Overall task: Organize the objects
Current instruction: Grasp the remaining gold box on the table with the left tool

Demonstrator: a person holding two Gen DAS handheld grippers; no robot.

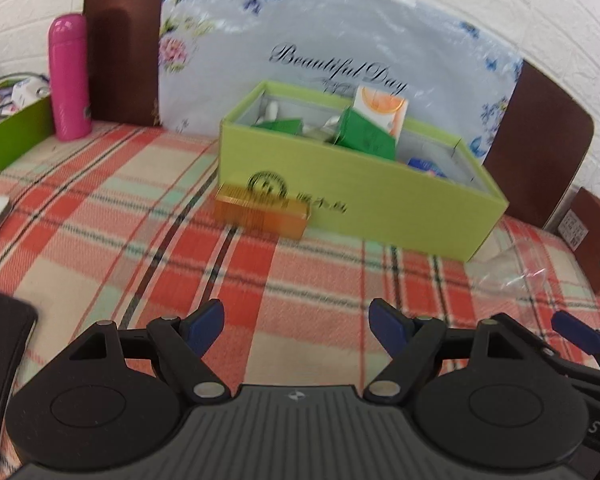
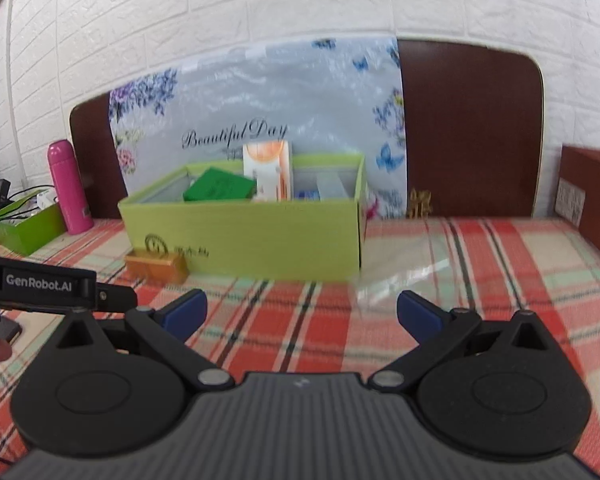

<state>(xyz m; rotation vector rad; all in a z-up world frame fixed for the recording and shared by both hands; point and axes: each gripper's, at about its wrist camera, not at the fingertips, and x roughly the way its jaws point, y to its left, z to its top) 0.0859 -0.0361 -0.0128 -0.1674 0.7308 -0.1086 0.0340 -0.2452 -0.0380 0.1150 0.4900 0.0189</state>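
Left wrist | orange box [image 1: 260, 214] flat, long axis along green box [image 1: 380, 200] front | both tools wide, empty

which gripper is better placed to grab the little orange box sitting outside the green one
Left, probably. The orange box lies ahead of the open left hand-held gripper, against the green box. From the right hand-held gripper it sits far off to the left.

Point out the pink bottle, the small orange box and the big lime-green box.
pink bottle [image 1: 69, 80]: left wrist view, middle of its body.
small orange box [image 1: 260, 213]: left wrist view, its front face.
lime-green box [image 2: 260, 240]: right wrist view, its front wall.
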